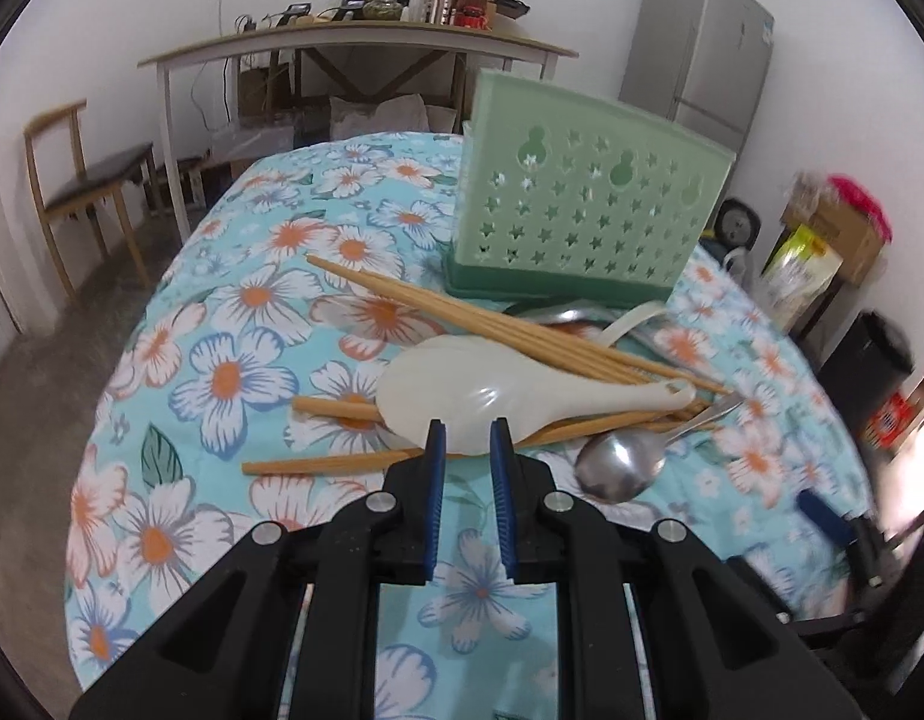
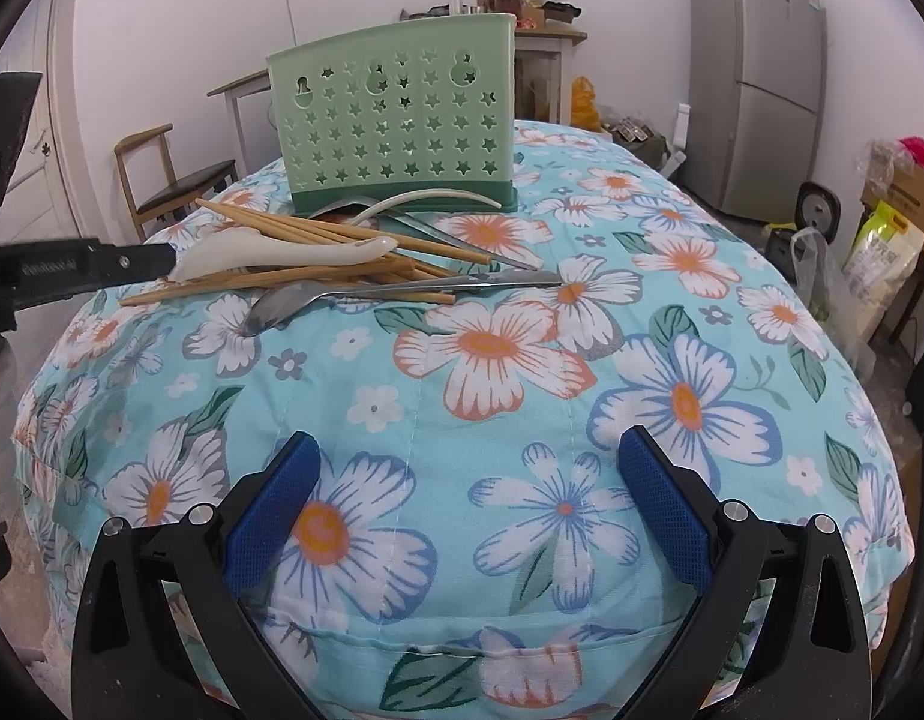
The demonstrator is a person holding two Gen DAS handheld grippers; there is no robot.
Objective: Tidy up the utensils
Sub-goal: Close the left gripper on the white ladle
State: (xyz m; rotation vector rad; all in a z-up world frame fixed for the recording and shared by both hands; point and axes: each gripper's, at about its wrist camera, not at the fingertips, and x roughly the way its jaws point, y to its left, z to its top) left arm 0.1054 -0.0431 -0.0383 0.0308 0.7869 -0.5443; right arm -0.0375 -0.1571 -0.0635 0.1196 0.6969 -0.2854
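A pile of utensils lies on the floral cloth (image 1: 234,372) in front of the upright green holder (image 1: 582,204) (image 2: 396,120). It includes several wooden chopsticks (image 1: 462,312) (image 2: 318,231), a metal spoon (image 1: 621,465) (image 2: 318,300) and a white plastic spoon (image 1: 462,384) (image 2: 294,252). My left gripper (image 1: 468,441) (image 2: 165,261) is shut on the rim of the white spoon's bowl, whose handle rests across the chopsticks. My right gripper (image 2: 468,492) stands open over bare cloth nearer the front edge, with nothing between its fingers. A second white spoon (image 2: 438,198) and more metal cutlery lie at the holder's base.
The cloth-covered table (image 2: 762,312) drops away at its rounded edges. Behind it stand a wooden chair (image 1: 84,180), a cluttered side table (image 1: 354,42) and a grey fridge (image 2: 756,72). Bags and boxes (image 2: 882,252) crowd the floor on the right.
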